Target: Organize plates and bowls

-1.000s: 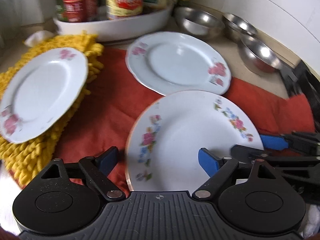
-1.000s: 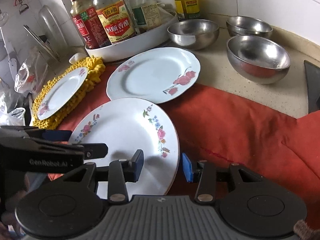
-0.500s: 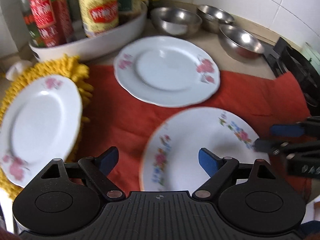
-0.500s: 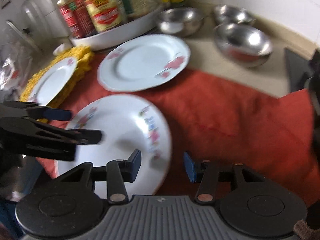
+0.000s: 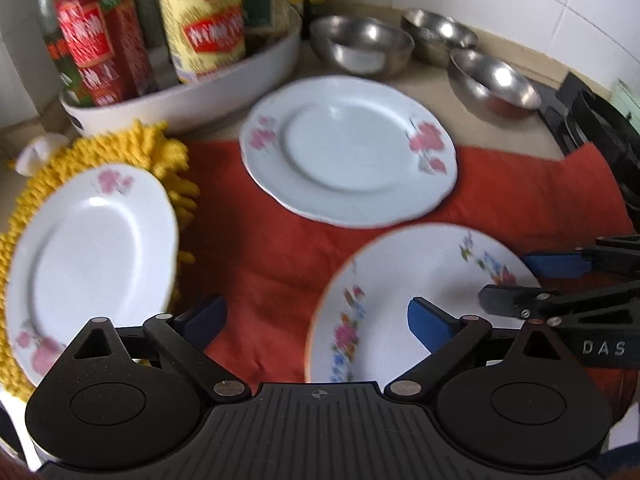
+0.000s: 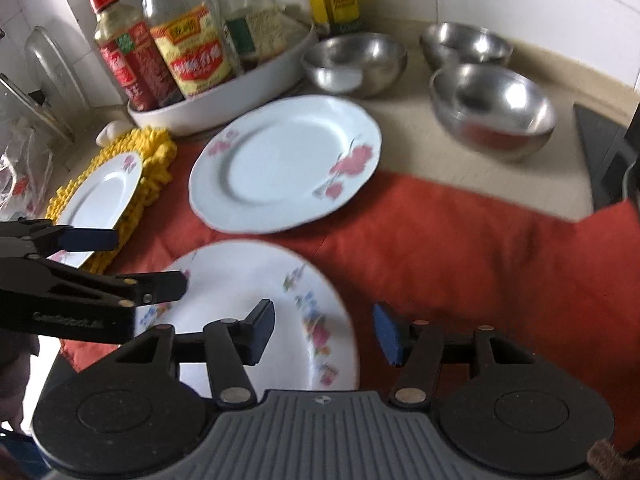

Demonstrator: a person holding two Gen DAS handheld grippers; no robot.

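Both my tongs are wide open, holding nothing. The near plate [image 6: 256,312] sits flat on the red cloth [image 6: 460,248], its edge between my right tongs [image 6: 324,330]; left tongs [image 5: 316,322] hover beside it. I'd slide one finger under the rim, pinch firmly, lift level.

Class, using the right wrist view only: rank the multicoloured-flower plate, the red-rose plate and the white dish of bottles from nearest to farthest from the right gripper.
From the right gripper:
1. Multicoloured-flower plate, its right edge between the open jaws, on the red cloth.
2. Red-rose plate, further ahead, slightly left.
3. White dish of bottles, at the back left by the wall.
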